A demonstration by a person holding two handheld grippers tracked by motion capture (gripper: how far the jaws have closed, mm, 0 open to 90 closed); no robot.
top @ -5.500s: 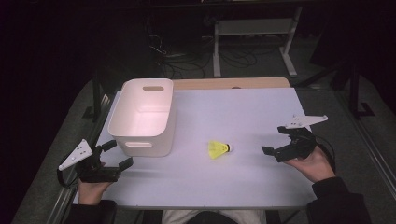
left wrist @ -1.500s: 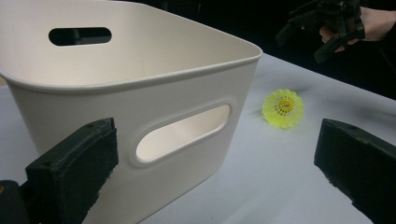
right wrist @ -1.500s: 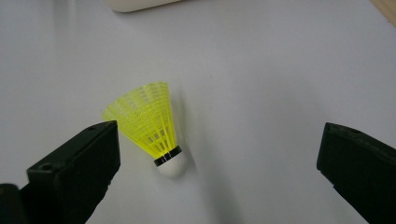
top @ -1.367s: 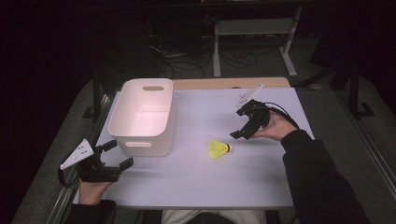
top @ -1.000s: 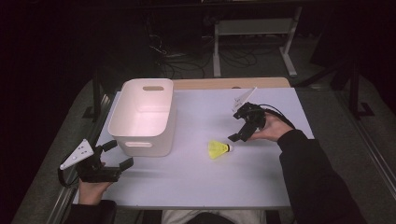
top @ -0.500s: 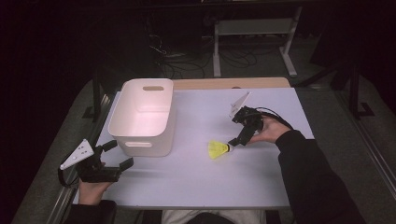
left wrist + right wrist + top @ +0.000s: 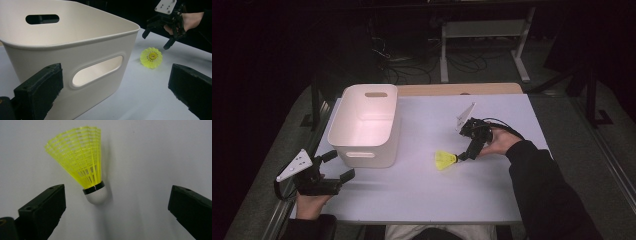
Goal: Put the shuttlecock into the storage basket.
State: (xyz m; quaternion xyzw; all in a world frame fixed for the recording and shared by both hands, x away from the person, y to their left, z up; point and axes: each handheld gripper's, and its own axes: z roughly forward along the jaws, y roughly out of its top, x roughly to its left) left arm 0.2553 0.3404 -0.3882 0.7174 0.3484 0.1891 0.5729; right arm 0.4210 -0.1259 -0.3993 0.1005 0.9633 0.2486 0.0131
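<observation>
Left gripper lower left of high view, jaws wide apart, holding nothing. Tub just past it. Birdie lies mid-frame on table. Right gripper right beside birdie's white tip, jaws apart either side, not touching.

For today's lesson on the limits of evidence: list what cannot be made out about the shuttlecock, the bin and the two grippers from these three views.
- Shuttlecock: its underside against the table, hidden by its own body.
- Shuttlecock cork, high view: too small to tell whether the right gripper touches it.
- White bin, left gripper view: its floor, hidden by the near wall; its left side is cut by the frame edge.
- Left gripper, high view: the hand beneath, covered by the gripper body.
</observation>
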